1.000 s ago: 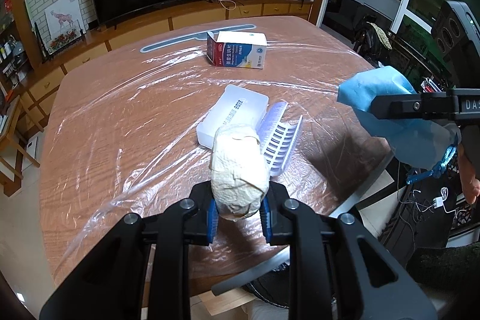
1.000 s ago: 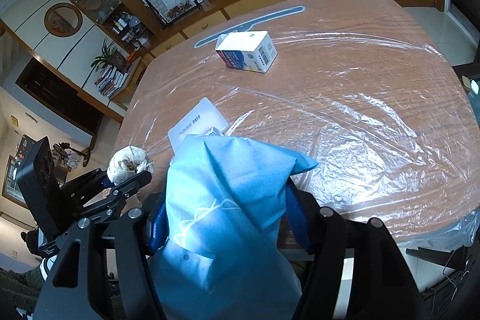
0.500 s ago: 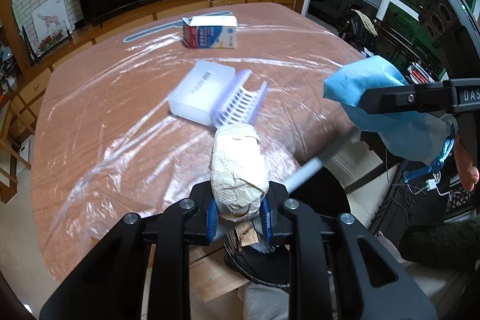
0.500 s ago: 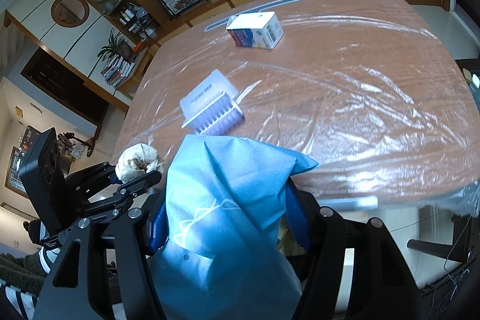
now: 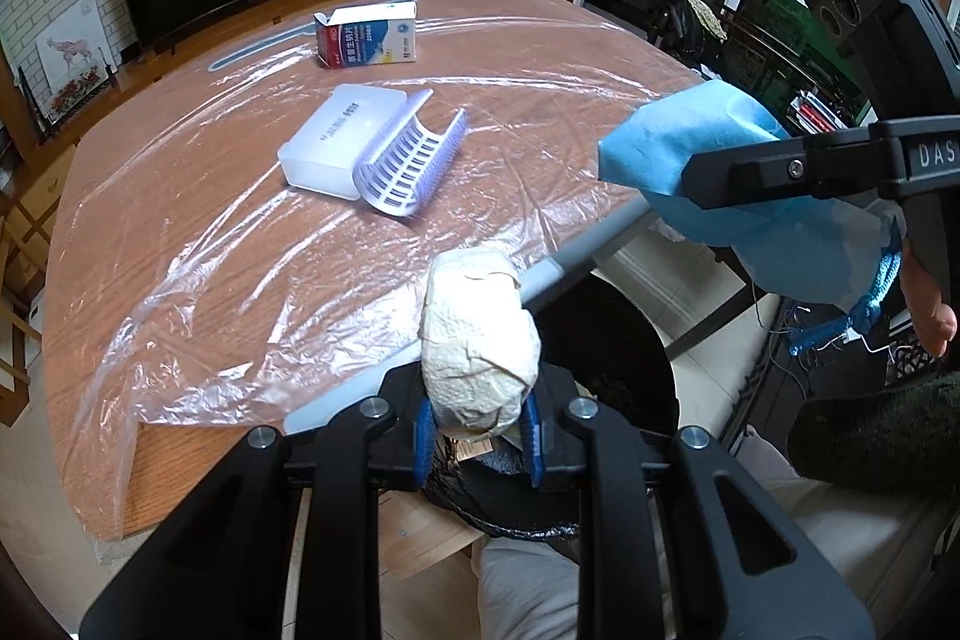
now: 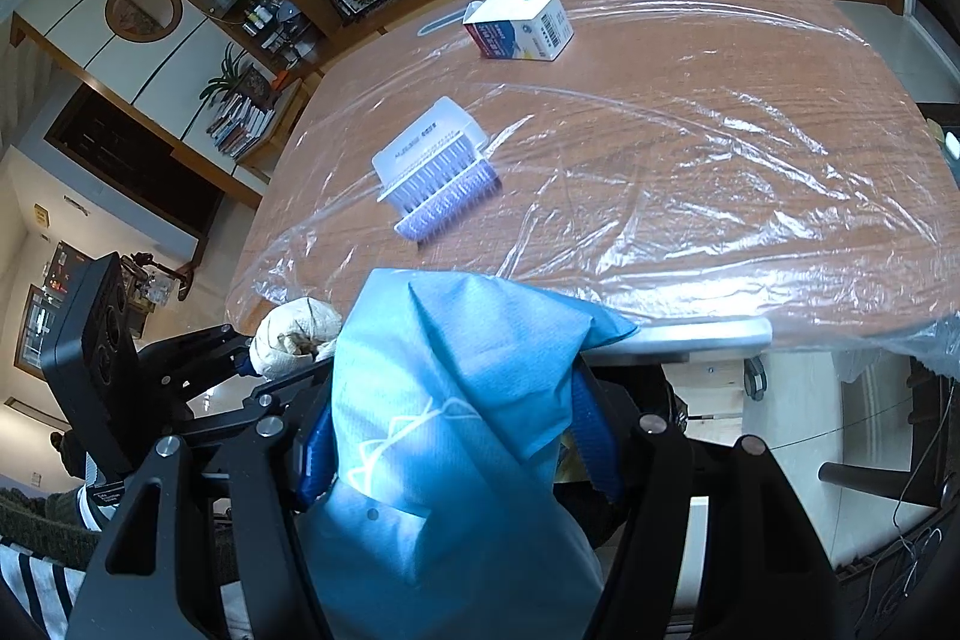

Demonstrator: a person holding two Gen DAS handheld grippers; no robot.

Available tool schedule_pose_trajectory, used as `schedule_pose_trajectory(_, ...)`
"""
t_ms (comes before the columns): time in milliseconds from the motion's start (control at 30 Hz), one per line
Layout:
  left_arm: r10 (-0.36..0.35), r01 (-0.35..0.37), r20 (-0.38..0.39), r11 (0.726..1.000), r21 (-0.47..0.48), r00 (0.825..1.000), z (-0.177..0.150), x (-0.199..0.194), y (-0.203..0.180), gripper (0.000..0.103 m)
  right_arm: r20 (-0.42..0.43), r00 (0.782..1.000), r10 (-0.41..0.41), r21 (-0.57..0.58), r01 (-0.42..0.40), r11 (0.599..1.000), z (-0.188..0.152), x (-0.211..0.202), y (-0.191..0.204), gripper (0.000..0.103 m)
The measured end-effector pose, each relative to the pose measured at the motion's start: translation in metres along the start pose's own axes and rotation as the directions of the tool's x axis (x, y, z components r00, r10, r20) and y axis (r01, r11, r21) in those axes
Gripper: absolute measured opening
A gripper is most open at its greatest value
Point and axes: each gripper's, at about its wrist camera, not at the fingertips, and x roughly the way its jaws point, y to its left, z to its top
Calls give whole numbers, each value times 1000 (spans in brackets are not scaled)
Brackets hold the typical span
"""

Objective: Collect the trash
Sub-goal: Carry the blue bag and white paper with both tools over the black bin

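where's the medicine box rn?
The medicine box lies at the table's far end, apart from and beyond the white plastic case; both wrist views show it.

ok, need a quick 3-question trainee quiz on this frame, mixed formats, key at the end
1. True or false: the left hand-held gripper is shut on a crumpled paper wad.
2. Multiple choice: what does the right hand-held gripper hold? A) a carton B) a blue cloth bag C) nothing
3. Fill in: the items still lying on the table are a white plastic case with a ribbed tray beside it, and a medicine ____ farther back.

Key: 1 true; 2 B; 3 box
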Motion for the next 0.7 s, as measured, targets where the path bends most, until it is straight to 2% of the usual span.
schedule_pose_trajectory(267, -12, 12, -18, 1000, 18, 1000, -6, 0, -5, 24, -13, 1000, -7, -1, 7, 1000, -10, -2, 0, 64)
schedule_pose_trajectory(700, -33, 37, -66, 998, 56, 997, -23, 6, -18, 24, -83, 996, -37, -25, 35, 999, -36, 9, 3, 64)
